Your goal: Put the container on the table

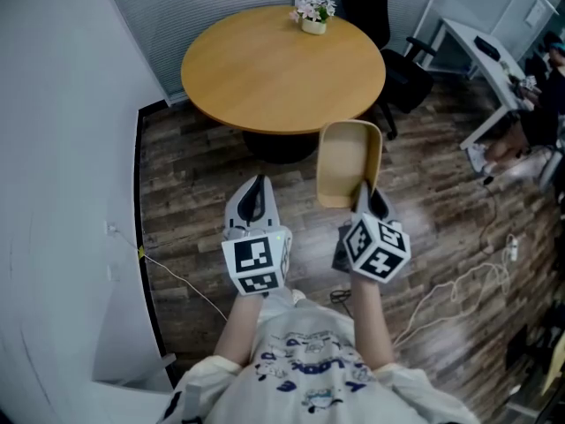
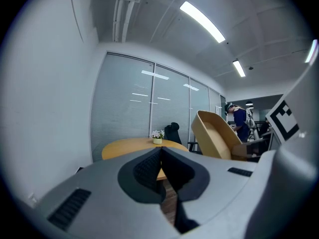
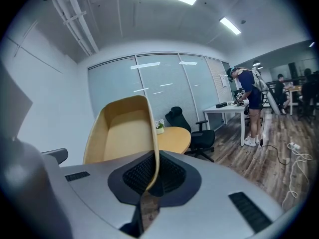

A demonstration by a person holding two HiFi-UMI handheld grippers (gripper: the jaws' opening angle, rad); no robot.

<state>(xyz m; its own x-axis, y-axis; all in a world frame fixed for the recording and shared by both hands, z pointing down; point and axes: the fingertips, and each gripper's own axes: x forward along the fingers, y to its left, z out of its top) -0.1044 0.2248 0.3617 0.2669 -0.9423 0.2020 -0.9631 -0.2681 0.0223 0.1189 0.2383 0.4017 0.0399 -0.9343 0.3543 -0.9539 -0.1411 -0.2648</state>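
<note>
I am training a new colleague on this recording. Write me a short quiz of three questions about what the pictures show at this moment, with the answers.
1. Multiple choice: where do the jaws of the right gripper clamp the tan container?
A) on its side wall
B) on a handle
C) nowhere, the jaws are open
2. True or false: the left gripper is shut and holds nothing.
3. Fill in: at the far edge of the round table stands a small ____.

Key: 1 A; 2 true; 3 flower pot.
</note>
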